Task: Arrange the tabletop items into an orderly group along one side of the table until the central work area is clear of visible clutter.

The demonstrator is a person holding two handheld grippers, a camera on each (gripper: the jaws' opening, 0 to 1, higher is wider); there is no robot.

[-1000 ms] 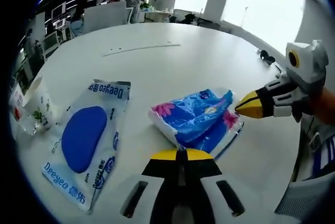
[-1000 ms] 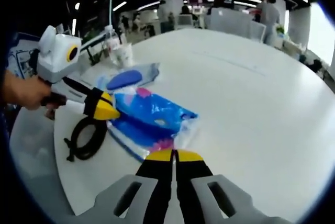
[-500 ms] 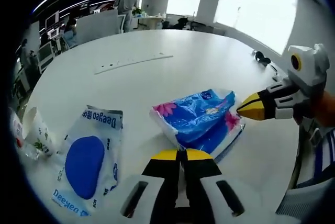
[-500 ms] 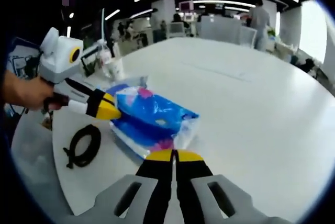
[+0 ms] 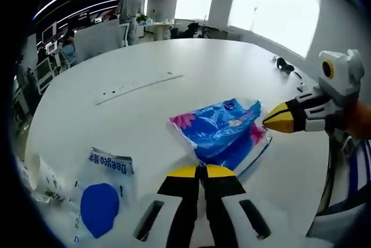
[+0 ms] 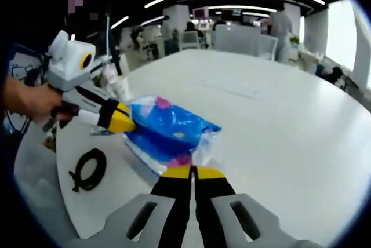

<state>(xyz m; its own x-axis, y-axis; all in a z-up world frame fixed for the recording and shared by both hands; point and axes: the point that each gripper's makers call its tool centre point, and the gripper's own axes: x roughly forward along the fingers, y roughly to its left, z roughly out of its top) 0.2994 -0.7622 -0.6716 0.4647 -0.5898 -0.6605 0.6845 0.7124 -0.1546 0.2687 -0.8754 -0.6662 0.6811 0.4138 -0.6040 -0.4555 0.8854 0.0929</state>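
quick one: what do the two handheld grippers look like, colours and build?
Both match. The left gripper has two black jaws with yellow tips, rising from a pale grey body with dark slots. The right gripper shows the same yellow-tipped black jaws on a grey-white body, topped by a white box with a yellow-ringed round lens. A hand holds the left one's handle; no cables visible.

Left gripper (image 5: 200,171): black jaws tipped yellow, white shells behind with dark slanted slots. Same build seen on right gripper (image 6: 192,171). From side, white angular housing carried behind black neck and yellow pointed tip, grey panels between. Hand (image 6: 26,98) seen on handle, dark red trigger part beside it. Striped blue-white clothing (image 5: 355,170) worn.
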